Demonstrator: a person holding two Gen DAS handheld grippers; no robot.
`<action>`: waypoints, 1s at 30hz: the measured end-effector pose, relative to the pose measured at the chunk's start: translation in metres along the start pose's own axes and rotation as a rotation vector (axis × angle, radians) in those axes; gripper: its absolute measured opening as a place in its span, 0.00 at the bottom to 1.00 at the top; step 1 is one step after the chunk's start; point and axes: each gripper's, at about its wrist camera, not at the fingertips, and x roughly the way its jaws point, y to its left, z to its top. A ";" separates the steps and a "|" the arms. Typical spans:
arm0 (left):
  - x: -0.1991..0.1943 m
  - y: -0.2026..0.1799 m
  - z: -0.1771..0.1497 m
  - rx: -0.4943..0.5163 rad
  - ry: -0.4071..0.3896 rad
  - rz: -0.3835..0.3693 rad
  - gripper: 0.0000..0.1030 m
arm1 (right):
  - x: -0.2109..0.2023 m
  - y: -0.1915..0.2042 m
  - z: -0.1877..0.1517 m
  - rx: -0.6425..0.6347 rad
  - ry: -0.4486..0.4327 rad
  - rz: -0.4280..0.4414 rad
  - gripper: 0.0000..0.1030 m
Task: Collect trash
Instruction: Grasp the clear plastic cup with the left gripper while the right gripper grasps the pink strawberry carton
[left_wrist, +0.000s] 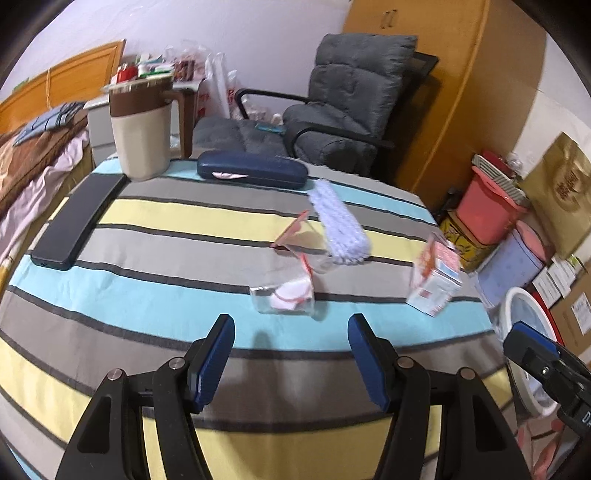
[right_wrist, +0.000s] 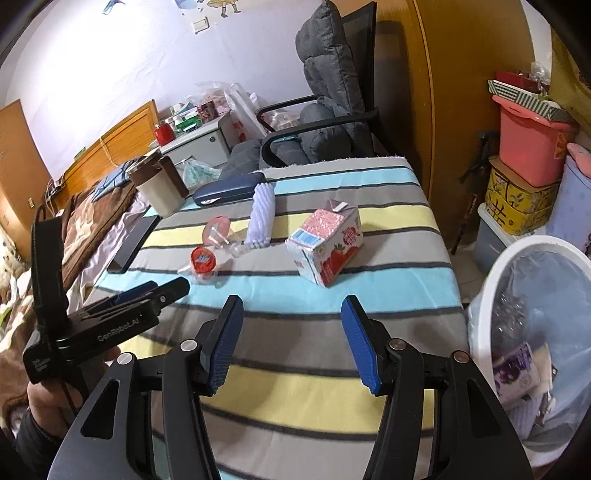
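On the striped tablecloth (left_wrist: 155, 306) lie a clear plastic cup with a red lid (left_wrist: 284, 297) (right_wrist: 202, 263), a second clear cup with a peeled pink lid (left_wrist: 295, 236) (right_wrist: 218, 232), a white foam sleeve (left_wrist: 338, 225) (right_wrist: 260, 218) and a pink-and-white milk carton (left_wrist: 436, 275) (right_wrist: 325, 245). My left gripper (left_wrist: 290, 328) is open and empty, just short of the red-lidded cup. My right gripper (right_wrist: 291, 306) is open and empty, short of the carton. A white trash bin with a clear liner (right_wrist: 532, 332) (left_wrist: 528, 332) stands right of the table, holding some trash.
A beige and brown jug (left_wrist: 142, 129), a blue glasses case (left_wrist: 251, 170) and a black flat device (left_wrist: 79, 219) sit at the table's far and left parts. A grey armchair (left_wrist: 343, 107) stands behind. Boxes and a pink bucket (right_wrist: 532, 147) are stacked at right. A bed lies left.
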 end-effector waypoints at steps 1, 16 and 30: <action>0.005 0.002 0.002 -0.008 0.005 0.001 0.62 | 0.003 0.000 0.002 0.001 0.003 -0.002 0.56; 0.040 0.014 0.010 -0.046 0.010 -0.010 0.59 | 0.045 -0.003 0.023 0.042 0.016 -0.040 0.56; 0.040 0.018 0.011 -0.060 0.005 -0.047 0.41 | 0.058 -0.001 0.028 0.057 0.017 -0.106 0.50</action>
